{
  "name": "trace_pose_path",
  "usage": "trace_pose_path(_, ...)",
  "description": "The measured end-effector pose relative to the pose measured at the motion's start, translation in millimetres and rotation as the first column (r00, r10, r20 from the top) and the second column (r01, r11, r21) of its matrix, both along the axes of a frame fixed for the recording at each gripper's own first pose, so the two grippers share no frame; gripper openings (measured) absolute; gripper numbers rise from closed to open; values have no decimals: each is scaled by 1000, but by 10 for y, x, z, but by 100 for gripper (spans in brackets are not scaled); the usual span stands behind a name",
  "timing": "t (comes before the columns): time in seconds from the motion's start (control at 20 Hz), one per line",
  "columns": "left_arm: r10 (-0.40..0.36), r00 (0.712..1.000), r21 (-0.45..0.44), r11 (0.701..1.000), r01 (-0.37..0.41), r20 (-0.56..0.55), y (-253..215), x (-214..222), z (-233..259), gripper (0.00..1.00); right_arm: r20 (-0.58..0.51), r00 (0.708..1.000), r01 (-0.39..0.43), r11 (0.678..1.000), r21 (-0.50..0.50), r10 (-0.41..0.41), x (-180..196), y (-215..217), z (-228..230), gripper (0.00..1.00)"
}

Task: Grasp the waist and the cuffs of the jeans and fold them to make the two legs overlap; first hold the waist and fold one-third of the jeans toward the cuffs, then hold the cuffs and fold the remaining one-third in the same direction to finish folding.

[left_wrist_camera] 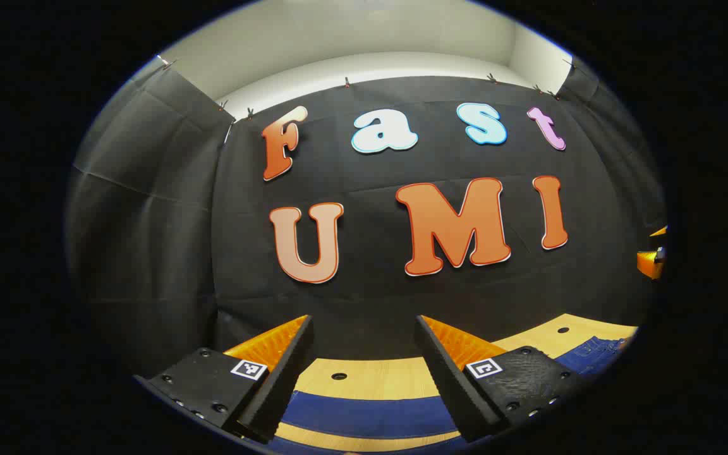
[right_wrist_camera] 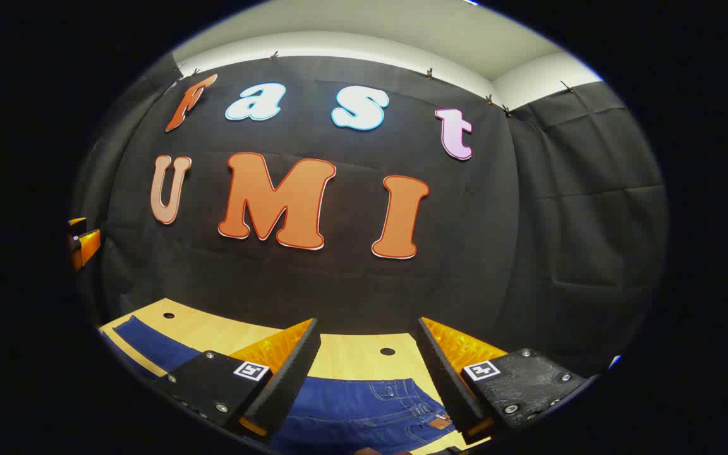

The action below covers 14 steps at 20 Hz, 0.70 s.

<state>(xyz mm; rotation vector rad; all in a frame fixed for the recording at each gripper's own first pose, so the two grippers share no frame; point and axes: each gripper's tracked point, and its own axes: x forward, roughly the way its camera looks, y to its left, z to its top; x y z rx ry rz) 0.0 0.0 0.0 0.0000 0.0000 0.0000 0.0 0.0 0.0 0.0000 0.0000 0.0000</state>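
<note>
Hovering above the table (right_wrist_camera: 351, 354), both tools hold nothing: left gripper (left_wrist_camera: 364, 344) and right gripper (right_wrist_camera: 367, 347) each stand with fingers wide apart. Jeans (right_wrist_camera: 364, 404) lie flat on the wood; the waist end (belt loops, pocket stitching) sits below the right gripper, a leg runs under the left. Denim looks soft but weighty, likely to sag and drag. Best pinch points, I judge: the thick waistband edge and the cuff hems.

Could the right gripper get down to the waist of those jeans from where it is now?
Probably yes. The right gripper has its fingers spread apart, and the jeans lie flat on the wooden table right below and between them, waist end showing. Nothing lies between the two.
</note>
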Motion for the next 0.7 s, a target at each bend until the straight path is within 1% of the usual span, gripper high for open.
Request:
trace_pose_path(0.1, 17, 1000, -2, 1000, -17, 8, 62, -2, 25, 98, 2, 1000, -3, 1000, 4, 3, 25, 27, 6, 96)
trace_pose_path(0.15, 24, 1000, 4, 1000, -25, 20, 92, 4, 57, 98, 4, 1000, -10, 1000, 8, 10, 26, 48, 18, 99)
trace_pose_path(0.2, 26, 999, 11, 1000, -26, 32, 93, 6, 113, 98, 6, 1000, -17, 1000, 16, 17, 35, 84, 29, 99)
trace_pose_path(0.3, 17, 999, 15, 1000, -18, 49, 37, -13, 161, 98, 15, 999, -38, 999, 38, 38, 49, 164, 55, 99)
trace_pose_path(0.35, 13, 998, 12, 1000, -14, 54, 2, -19, 169, 100, 16, 998, -53, 998, 46, 53, 56, 223, 57, 96)
trace_pose_path(0.4, 2, 999, 6, 1000, -3, 54, -42, -29, 171, 100, 14, 998, -66, 997, 47, 66, 51, 281, 53, 96)
trace_pose_path(0.6, -8, 1000, -5, 1000, 9, 25, -85, -52, 92, 98, 9, 995, -104, 993, 49, 104, 58, 427, 25, 96)
trace_pose_path(0.7, -5, 1000, -10, 1000, 5, 1, -65, -40, 5, 98, -5, 994, -111, 993, 42, 111, 79, 441, -29, 96)
